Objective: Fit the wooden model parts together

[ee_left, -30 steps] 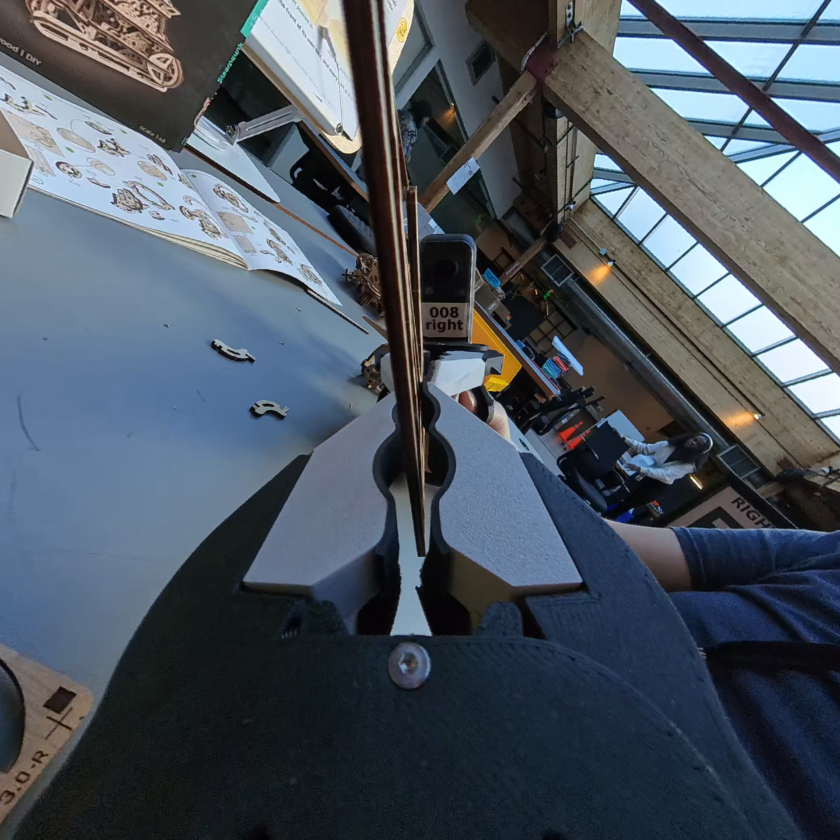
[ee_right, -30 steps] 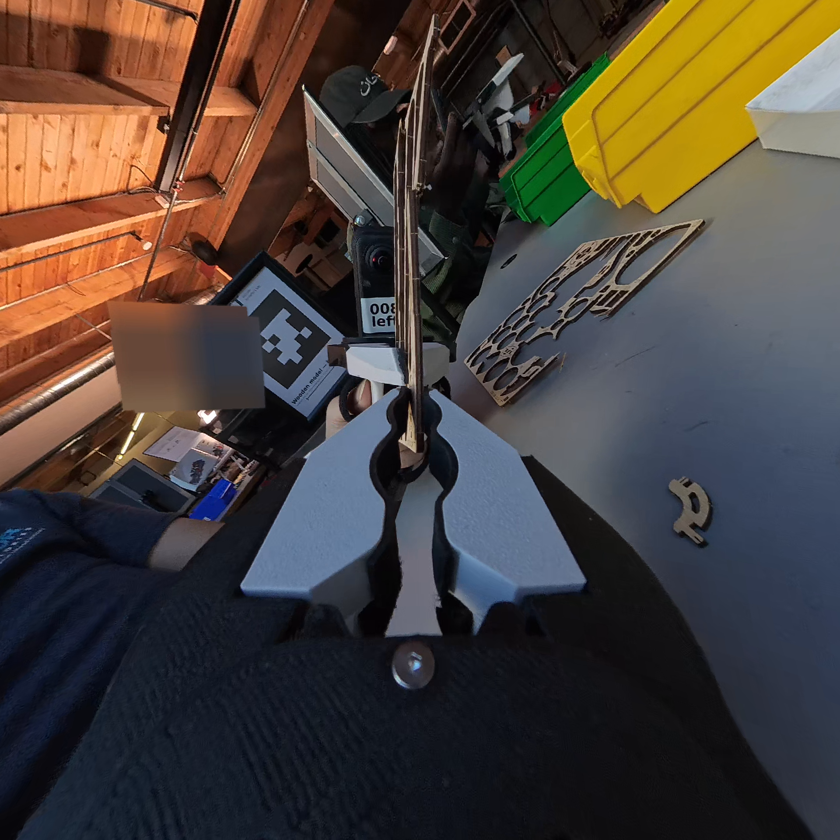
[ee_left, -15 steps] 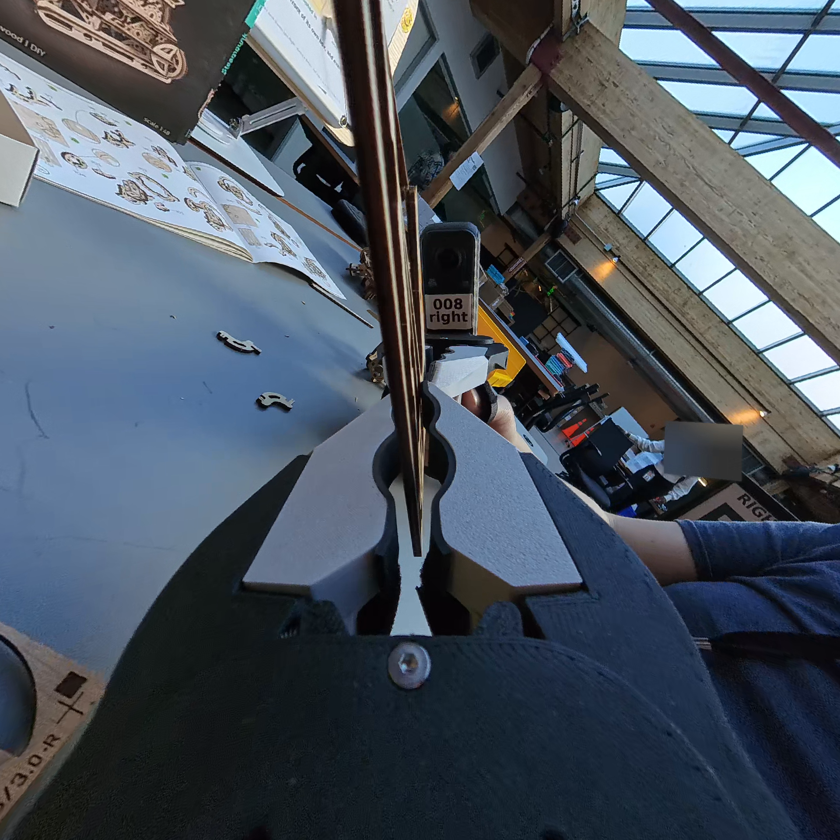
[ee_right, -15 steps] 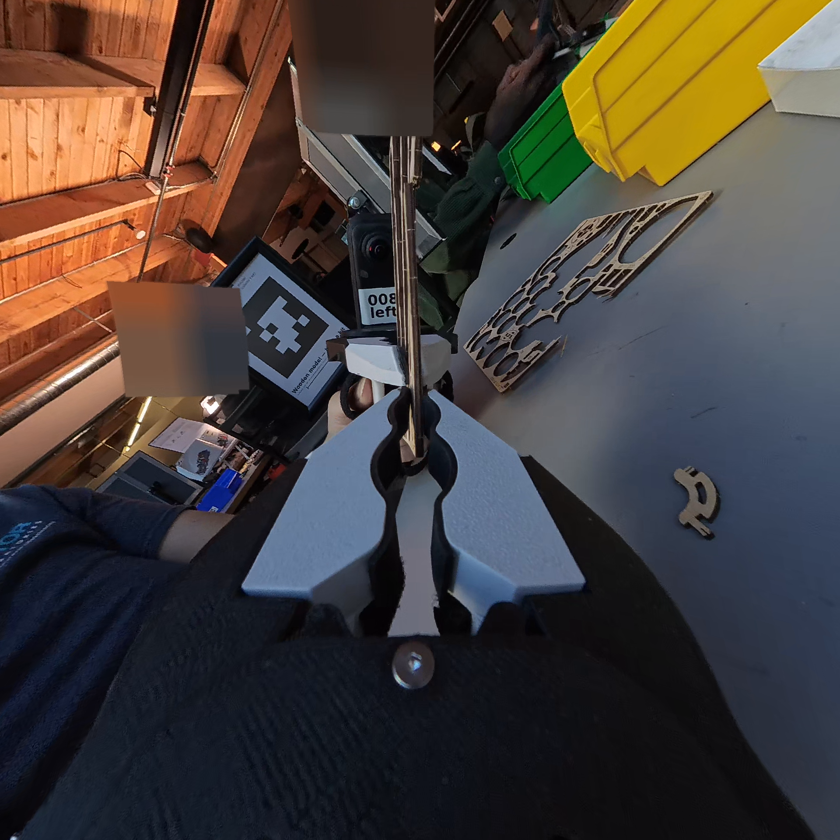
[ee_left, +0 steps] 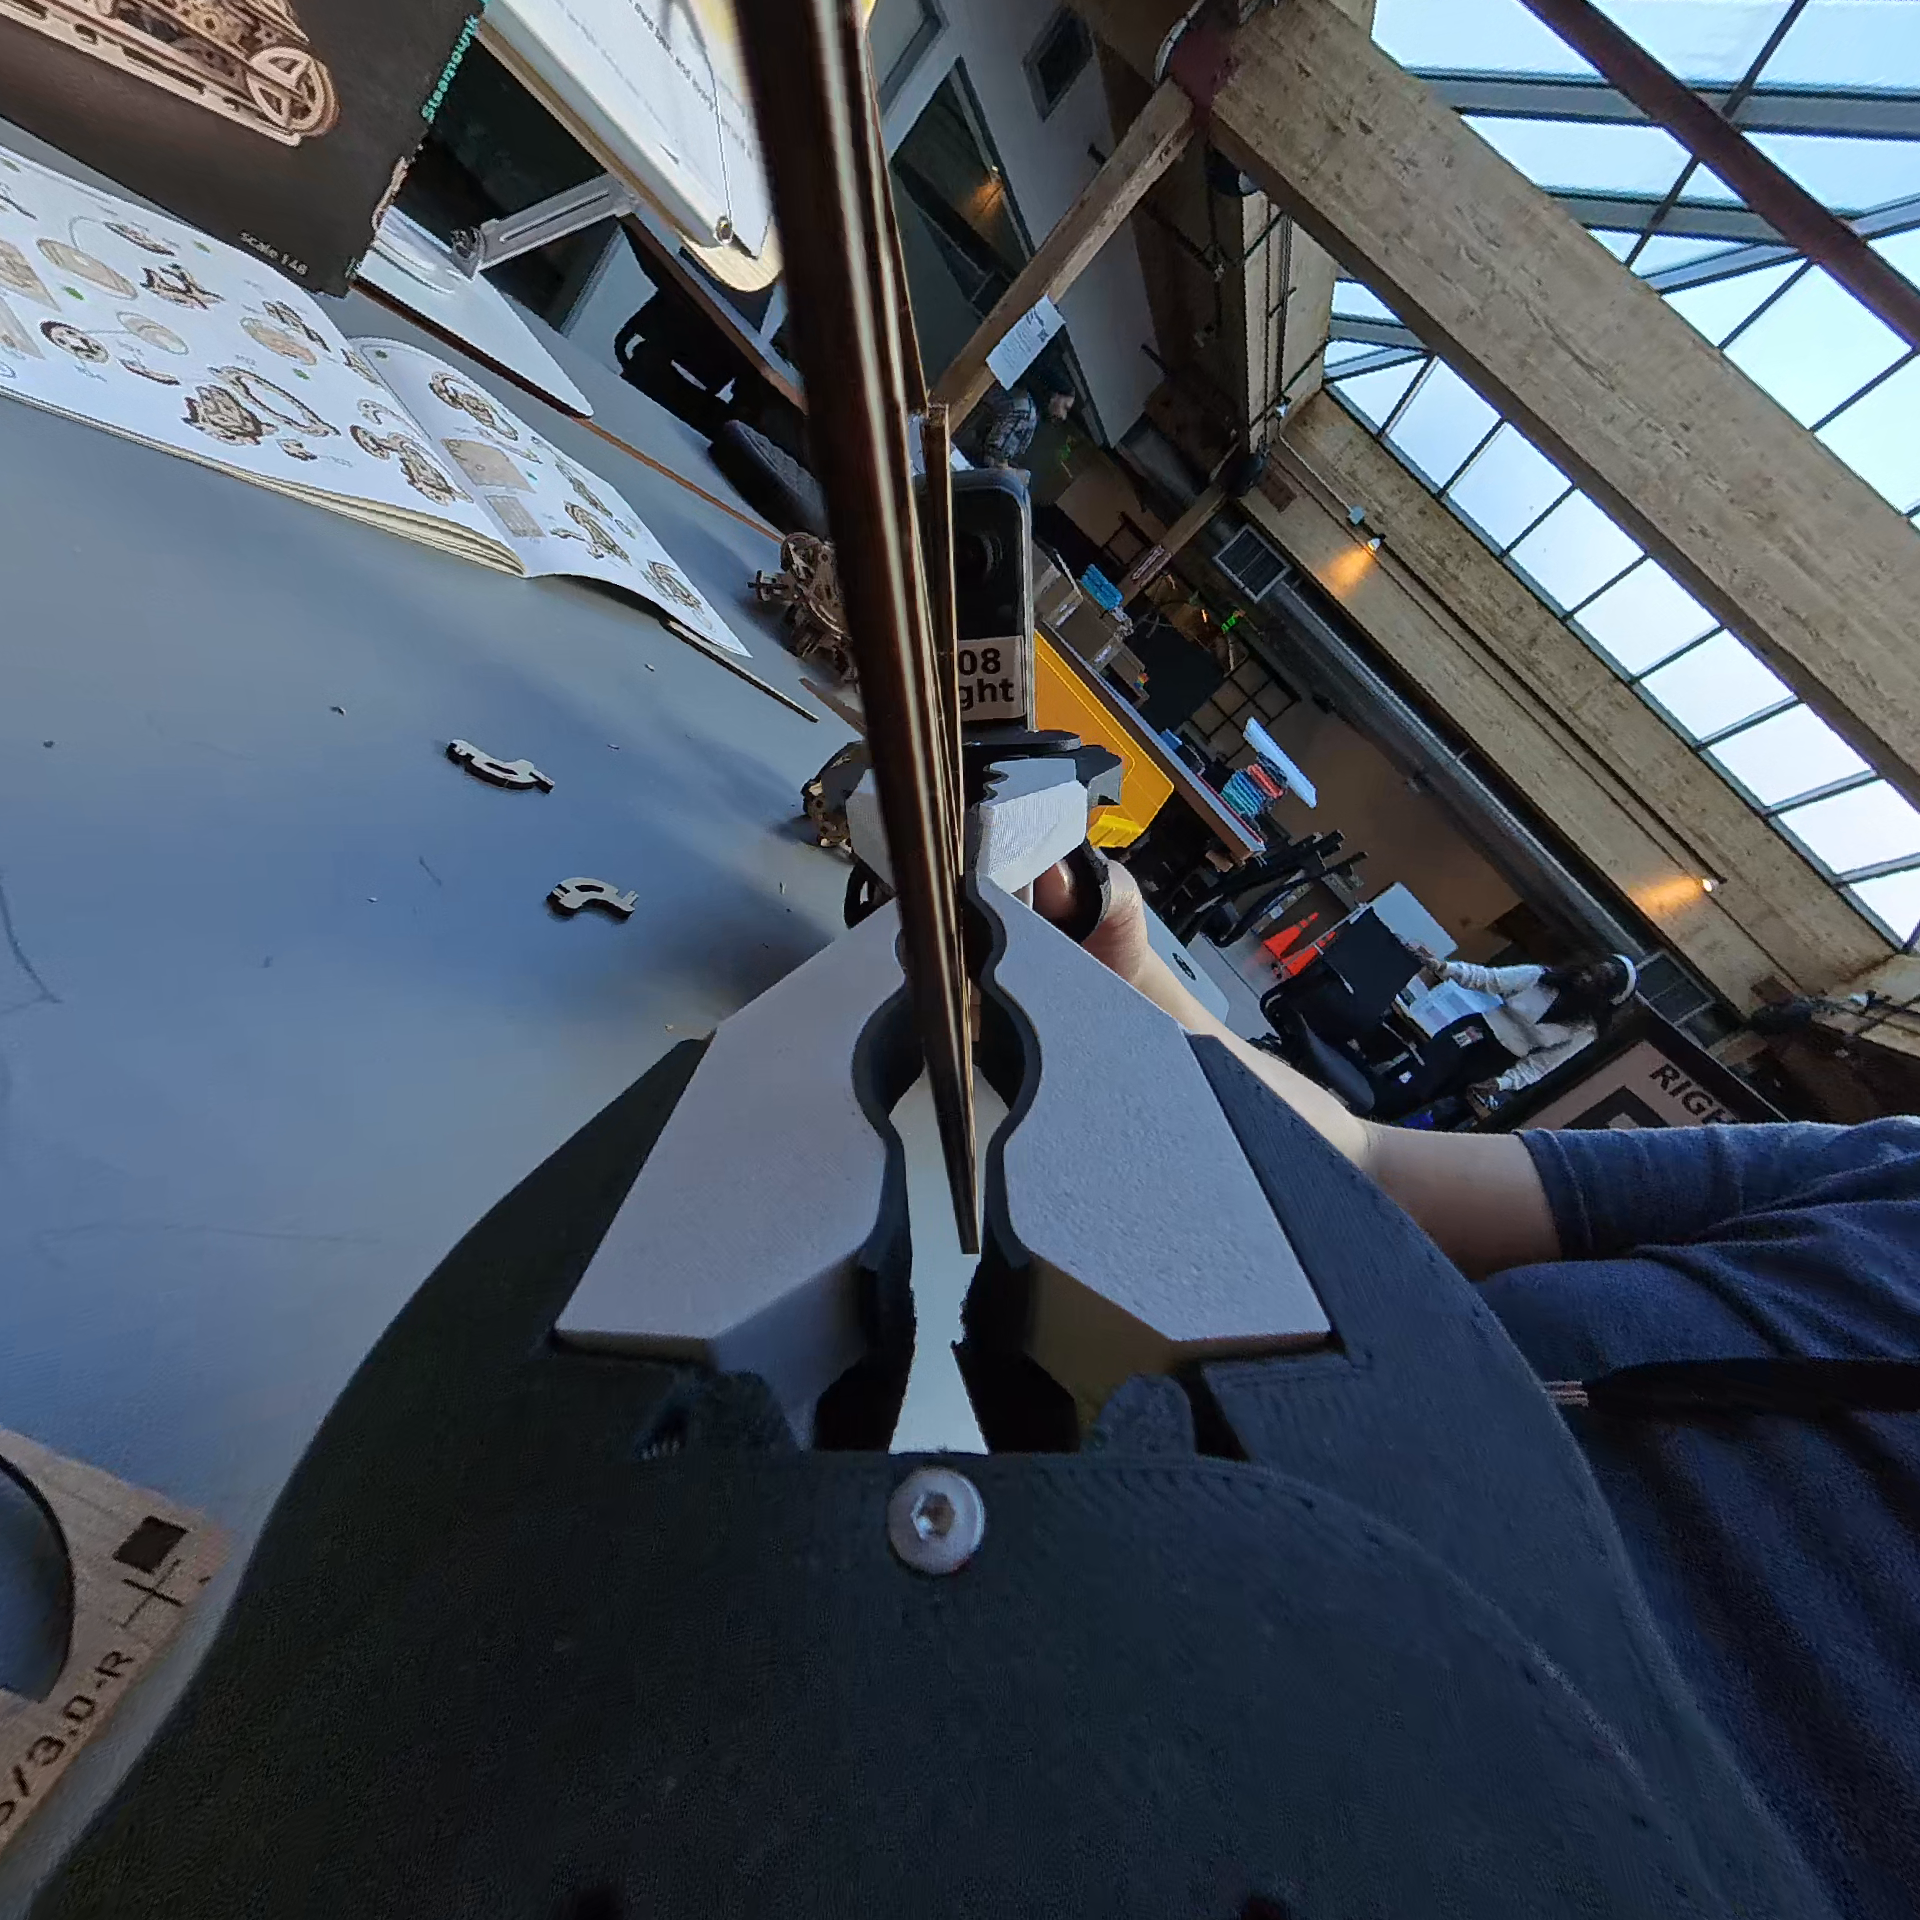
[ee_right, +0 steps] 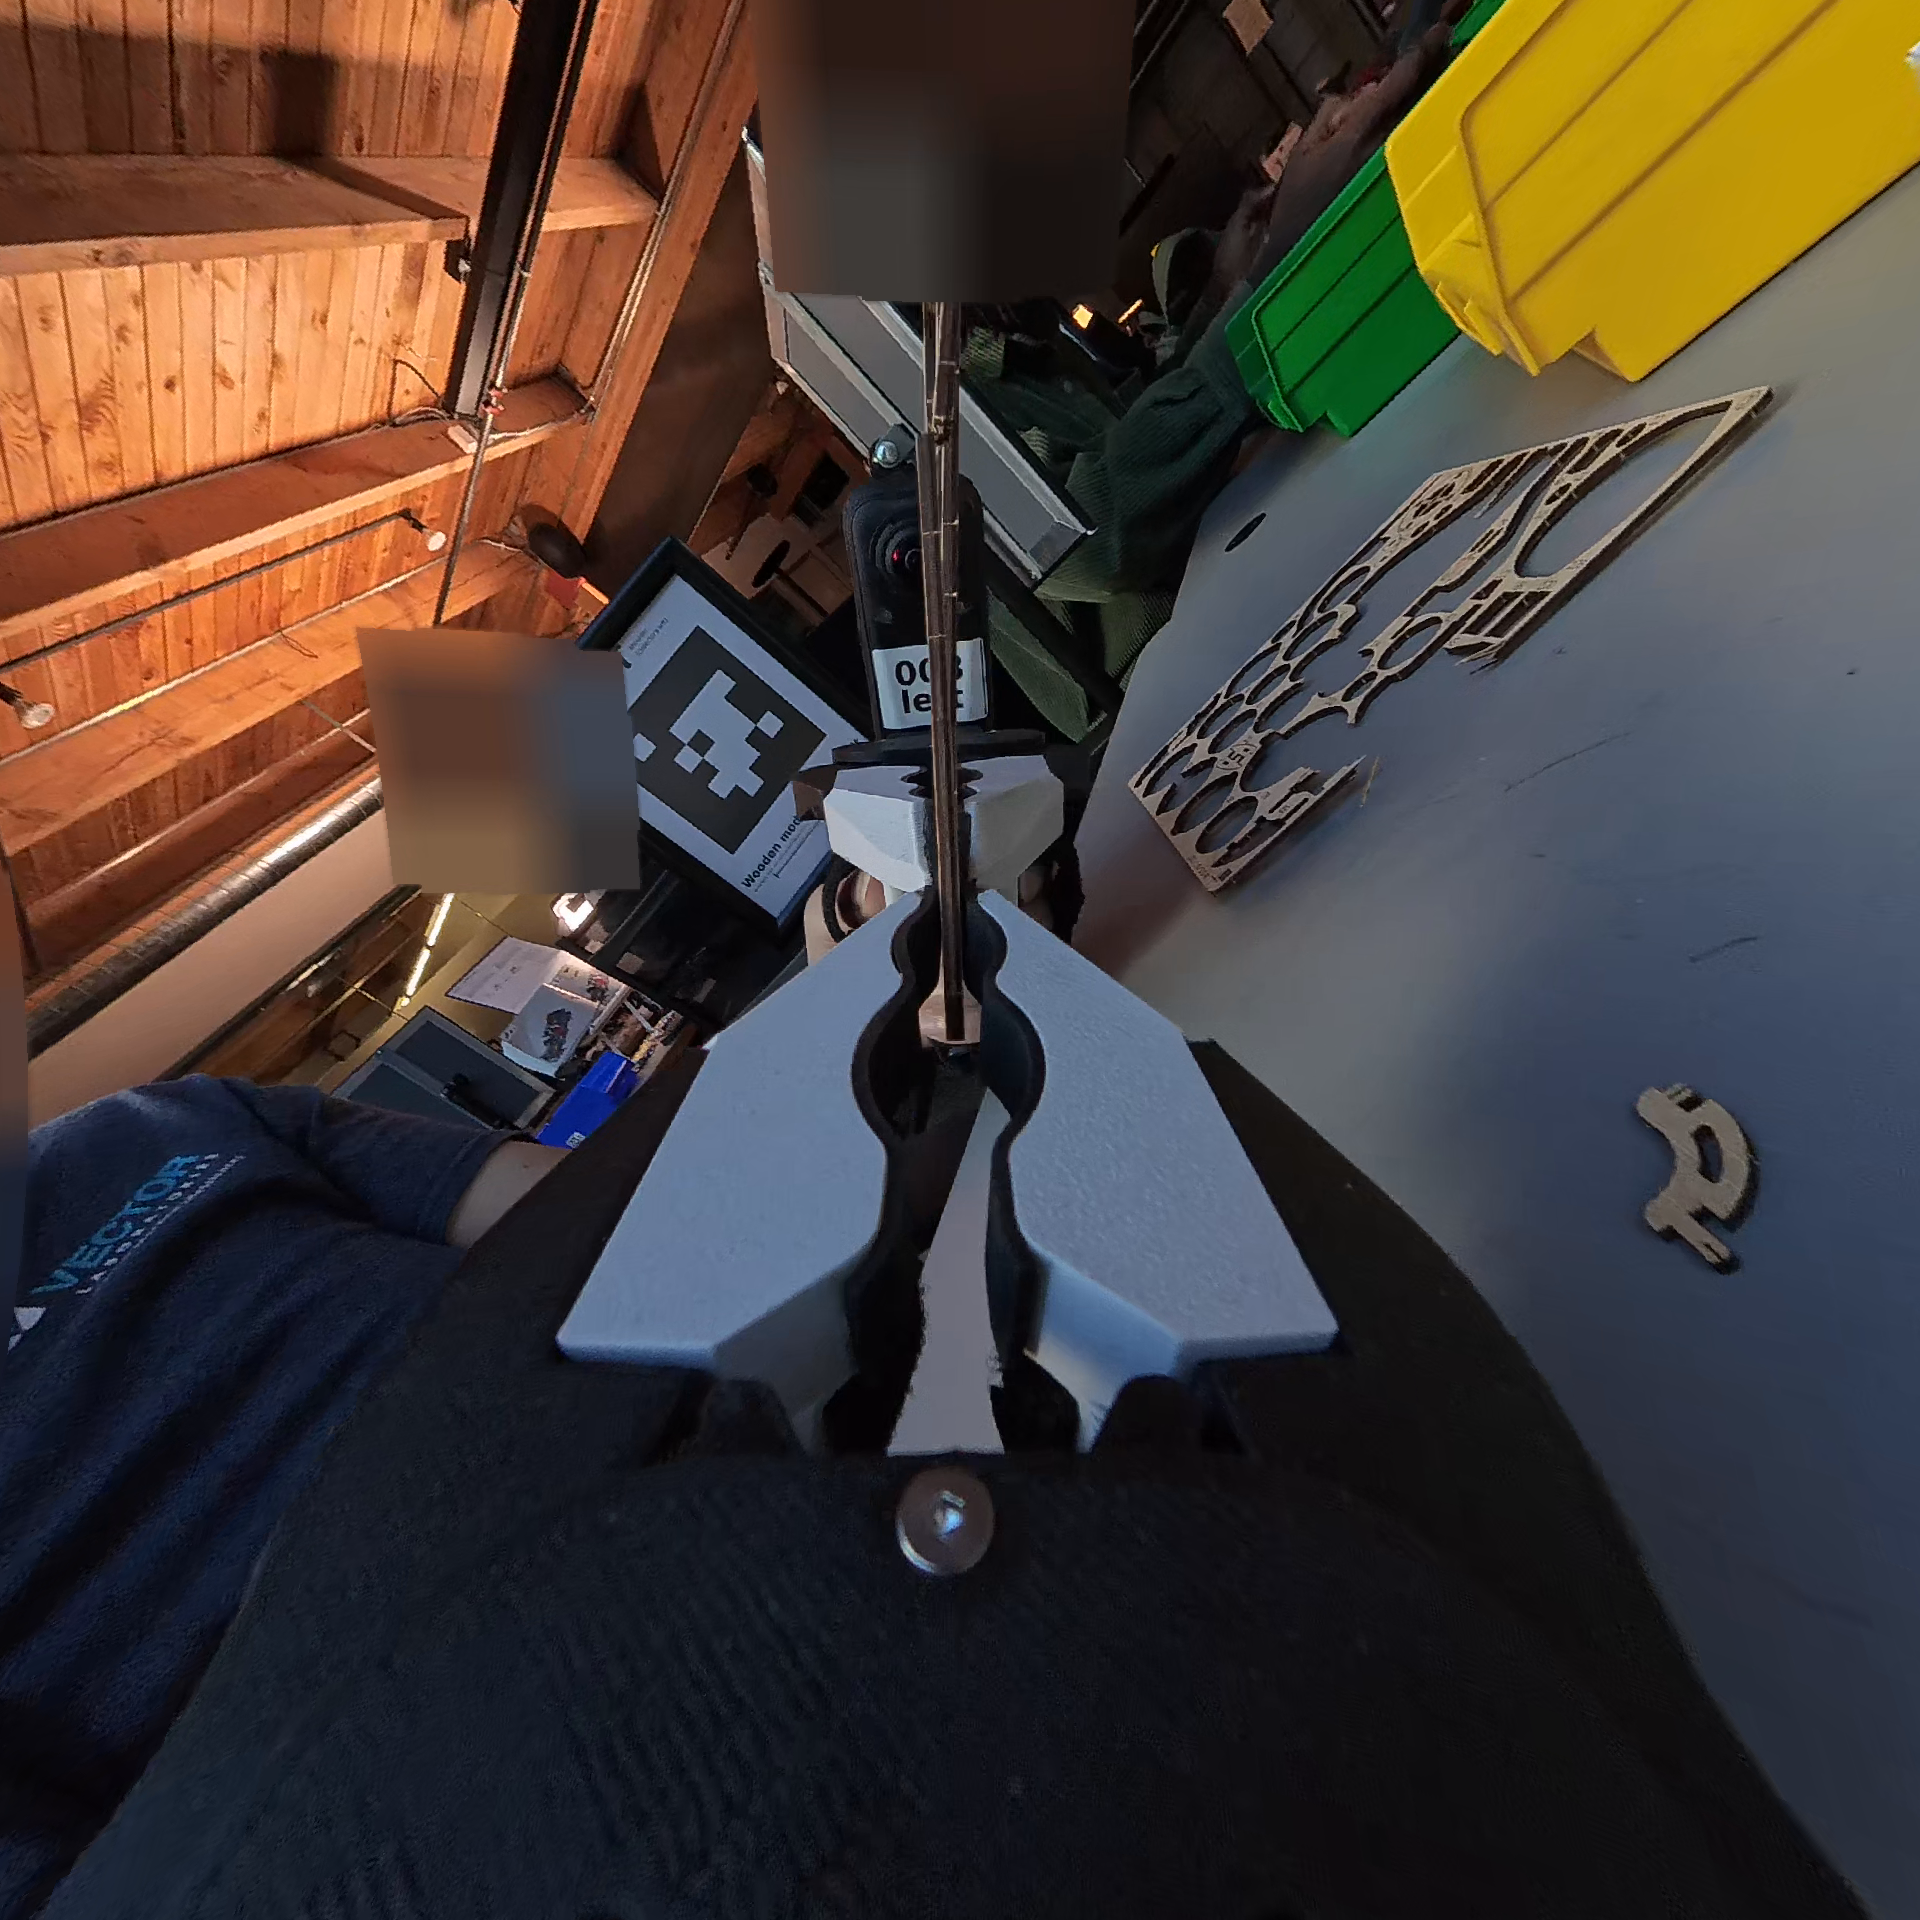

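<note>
Both grippers face each other above the grey table, each clamped on a thin wooden sheet seen edge-on. My left gripper [ee_left: 940, 935] is shut on the wooden sheet [ee_left: 883, 520], which runs up past the top of the left wrist view. My right gripper [ee_right: 948, 914] is shut on the same sheet's other edge [ee_right: 940, 623]. The right gripper also shows in the left wrist view [ee_left: 1023, 821], just behind the sheet. The left gripper shows in the right wrist view [ee_right: 935, 821]. The sheet's flat faces are hidden.
On the table [ee_left: 260, 987] lie two small hook-shaped wooden parts [ee_left: 499, 767], [ee_left: 592, 896], an open instruction booklet [ee_left: 260, 395] and small wooden assemblies [ee_left: 800, 592]. The right wrist view shows an emptied cut-out wooden sheet [ee_right: 1434, 644], one loose part [ee_right: 1694, 1174], yellow [ee_right: 1662, 177] and green bins [ee_right: 1340, 312]. My two grippers' fingertips are within a few centimetres of each other.
Both grippers have turned slightly with the sheet still held. In the right wrist view the sheet went from leaning to standing straight up. The table objects shifted in view.
</note>
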Demonstrator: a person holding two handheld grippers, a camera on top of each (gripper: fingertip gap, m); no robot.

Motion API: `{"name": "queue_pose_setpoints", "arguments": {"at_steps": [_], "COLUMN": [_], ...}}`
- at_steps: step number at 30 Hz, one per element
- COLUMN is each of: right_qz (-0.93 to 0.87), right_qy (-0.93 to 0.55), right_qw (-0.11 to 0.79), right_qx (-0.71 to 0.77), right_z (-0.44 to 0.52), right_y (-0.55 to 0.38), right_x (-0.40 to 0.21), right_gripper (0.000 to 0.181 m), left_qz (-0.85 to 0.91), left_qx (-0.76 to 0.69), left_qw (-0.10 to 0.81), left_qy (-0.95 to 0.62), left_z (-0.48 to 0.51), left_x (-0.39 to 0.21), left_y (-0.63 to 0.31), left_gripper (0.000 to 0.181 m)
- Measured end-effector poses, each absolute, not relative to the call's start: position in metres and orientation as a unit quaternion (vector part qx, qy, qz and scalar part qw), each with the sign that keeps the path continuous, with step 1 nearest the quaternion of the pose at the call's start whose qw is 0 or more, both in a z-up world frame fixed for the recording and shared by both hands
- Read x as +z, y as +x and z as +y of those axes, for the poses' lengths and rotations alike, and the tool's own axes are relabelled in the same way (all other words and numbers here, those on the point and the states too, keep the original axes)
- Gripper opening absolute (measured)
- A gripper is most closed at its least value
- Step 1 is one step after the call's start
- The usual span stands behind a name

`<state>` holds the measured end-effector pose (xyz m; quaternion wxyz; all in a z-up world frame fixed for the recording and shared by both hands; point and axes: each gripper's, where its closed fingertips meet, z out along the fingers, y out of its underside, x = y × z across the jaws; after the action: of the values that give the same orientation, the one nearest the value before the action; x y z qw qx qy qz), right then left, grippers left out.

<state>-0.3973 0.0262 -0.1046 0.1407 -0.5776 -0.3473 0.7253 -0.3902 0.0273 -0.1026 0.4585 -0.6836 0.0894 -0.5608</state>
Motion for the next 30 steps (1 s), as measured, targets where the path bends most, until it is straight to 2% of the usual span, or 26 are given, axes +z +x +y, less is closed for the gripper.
{"name": "queue_pose_setpoints", "arguments": {"at_steps": [30], "right_qz": [-0.345], "right_qy": [-0.556], "right_qw": [0.132], "right_qx": [0.745], "right_z": [0.019], "right_y": [-0.396], "right_x": [-0.094], "right_gripper": [0.001], "left_qz": [0.134], "left_qx": [-0.560], "left_qw": [0.455], "left_qy": [-0.679], "left_z": [0.014], "left_x": [-0.095], "left_y": [-0.390], "left_gripper": [0.002]}}
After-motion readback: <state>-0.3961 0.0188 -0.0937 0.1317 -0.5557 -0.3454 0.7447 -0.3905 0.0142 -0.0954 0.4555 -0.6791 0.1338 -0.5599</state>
